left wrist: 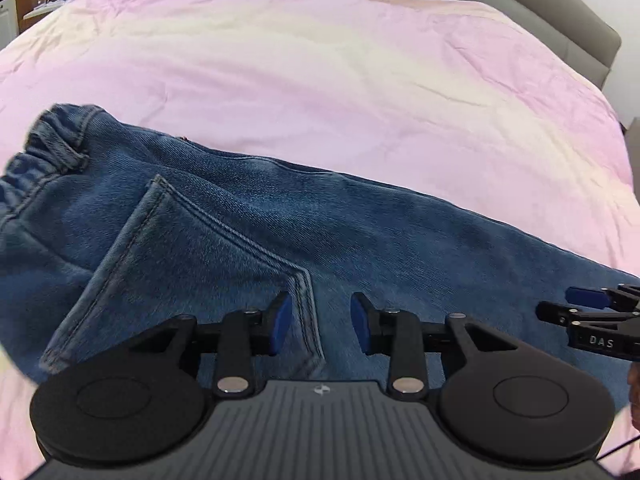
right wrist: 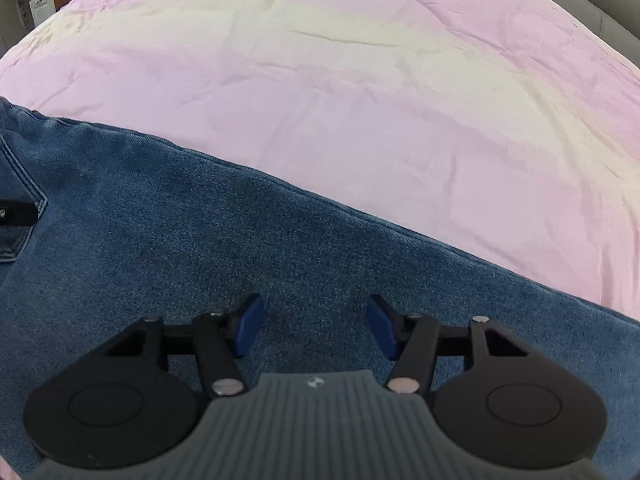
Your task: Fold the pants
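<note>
Left tool point(left wrist: 320, 322) just above jeans point(left wrist: 240, 240)

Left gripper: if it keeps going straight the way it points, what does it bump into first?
Most likely the jeans. The left gripper points down at the denim, near the back pocket's corner seam, jaws open, nothing between.

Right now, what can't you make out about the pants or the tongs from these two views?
- Pants hems: both views cut the legs off at the right edge.
- Waistband: left wrist view, partly cut by the left edge and blurred.
- Near edge of the denim: hidden under each camera's own housing.
- Right tongs: in the left view, cut off by the right edge.
- Left tongs: whether the pads touch the fabric.
</note>
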Motion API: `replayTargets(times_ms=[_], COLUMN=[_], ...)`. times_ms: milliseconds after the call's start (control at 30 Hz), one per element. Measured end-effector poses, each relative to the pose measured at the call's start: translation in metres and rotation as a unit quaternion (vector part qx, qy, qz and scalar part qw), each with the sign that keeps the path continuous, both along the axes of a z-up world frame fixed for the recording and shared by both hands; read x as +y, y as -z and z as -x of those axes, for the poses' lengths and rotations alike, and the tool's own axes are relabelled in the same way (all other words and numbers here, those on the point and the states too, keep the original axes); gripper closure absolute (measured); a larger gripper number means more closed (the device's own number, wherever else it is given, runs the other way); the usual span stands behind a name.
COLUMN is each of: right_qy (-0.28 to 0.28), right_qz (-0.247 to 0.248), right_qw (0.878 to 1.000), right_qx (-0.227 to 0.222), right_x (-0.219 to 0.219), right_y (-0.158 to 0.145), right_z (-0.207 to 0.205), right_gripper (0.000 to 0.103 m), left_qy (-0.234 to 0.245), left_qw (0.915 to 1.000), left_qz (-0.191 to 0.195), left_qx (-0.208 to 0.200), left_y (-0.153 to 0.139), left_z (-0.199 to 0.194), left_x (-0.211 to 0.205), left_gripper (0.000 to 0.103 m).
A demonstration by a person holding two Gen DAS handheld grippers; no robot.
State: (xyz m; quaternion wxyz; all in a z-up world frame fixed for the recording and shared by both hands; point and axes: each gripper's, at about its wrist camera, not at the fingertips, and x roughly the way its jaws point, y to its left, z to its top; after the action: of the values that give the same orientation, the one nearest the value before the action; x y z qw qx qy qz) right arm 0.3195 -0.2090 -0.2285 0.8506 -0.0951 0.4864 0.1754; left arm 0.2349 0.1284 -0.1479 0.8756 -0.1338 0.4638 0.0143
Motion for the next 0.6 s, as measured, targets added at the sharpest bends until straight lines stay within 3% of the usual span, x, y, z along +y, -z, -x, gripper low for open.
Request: replayTargets(times_ms=[133, 233, 300, 500, 600], right_qy=[-0.014, -0.027, -0.03, -0.012, 0.001], right_qz=[-0.029, -0.053, -0.066, -0.08, -0.072], right_qw=[0.999, 0.998, 0.997, 0.996, 0.996], right_qx=[-0.008, -0.015, -0.023, -0.043, -0.051], right_x=[-0.01, -0.023, -0.029, -0.066, -0.09], right_y=[-0.017, -0.028, -0.033, -0.038, -0.04], right_z=[0.038, 0.069, 0.088, 0.136, 0.146], right_gripper=[0.048, 0.049, 0.048, 0.049, 0.049], left_qy=[0.026, 0.044, 0.046, -0.019, -0.058], left_qw=[0.9994, 0.998, 0.9959, 0.9868, 0.9821], left_qz=[0.016, 0.023, 0.05, 0.123, 0.15], left_qx=[0.017, 0.04, 0.06, 0.103, 0.099], left_y=[-0.028, -0.034, -0.032, -0.011, 0.0], left_z=[0.03, 0.056, 0.07, 0.106, 0.107], left_x=[-0.013, -0.02, -0.018, -0.006, -0.002], left_gripper=[0.06, 0.06, 0.06, 0.06, 0.06])
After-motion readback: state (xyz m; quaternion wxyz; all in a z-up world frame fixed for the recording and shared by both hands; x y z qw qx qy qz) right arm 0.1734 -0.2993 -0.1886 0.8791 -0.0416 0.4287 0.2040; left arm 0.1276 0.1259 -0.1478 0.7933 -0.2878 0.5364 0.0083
